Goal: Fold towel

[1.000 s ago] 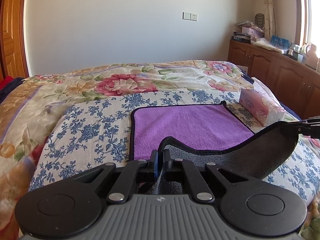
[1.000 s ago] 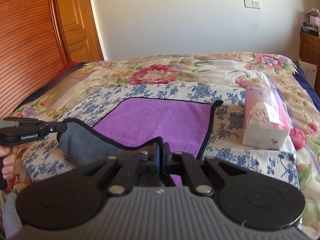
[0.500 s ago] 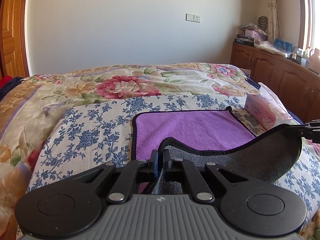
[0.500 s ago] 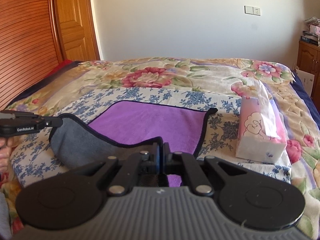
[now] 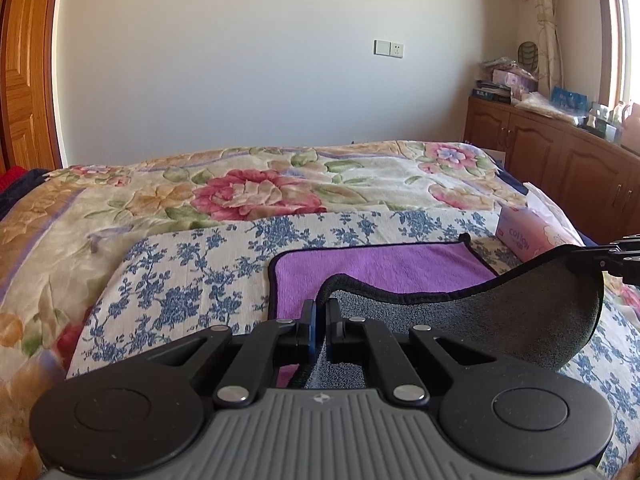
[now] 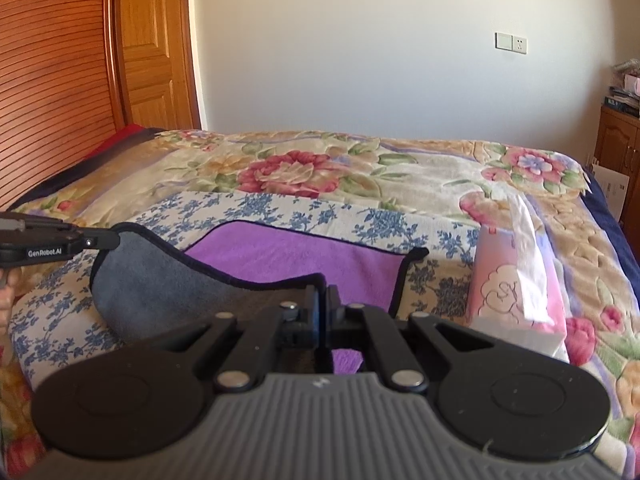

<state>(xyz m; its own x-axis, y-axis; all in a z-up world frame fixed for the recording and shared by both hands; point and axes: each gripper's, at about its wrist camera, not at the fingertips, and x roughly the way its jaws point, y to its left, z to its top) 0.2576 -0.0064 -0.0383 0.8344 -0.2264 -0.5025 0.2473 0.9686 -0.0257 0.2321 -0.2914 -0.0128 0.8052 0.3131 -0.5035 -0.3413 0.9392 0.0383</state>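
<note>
While both near corners hang lifted:
Towel (image 5: 384, 268): purple side lies flat on blue-floral cloth (image 5: 180, 280), grey underside sags btwn 2 grippers.
L gripper (image 5: 320, 308): clamped on near-left corner.
R gripper (image 6: 322, 296): clamped on near-right corner.
Tissue pack (image 6: 516, 280): right of towel.

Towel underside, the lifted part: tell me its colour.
Grey, edged with dark trim, while the towel face on the bed is purple. It shows best in the left wrist view.

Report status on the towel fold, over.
Left tongs and right tongs shut on towel near corners. Near edge lifted, gray underside showing, far half flat on bed. Tissue pack beside towel, not touching.
</note>
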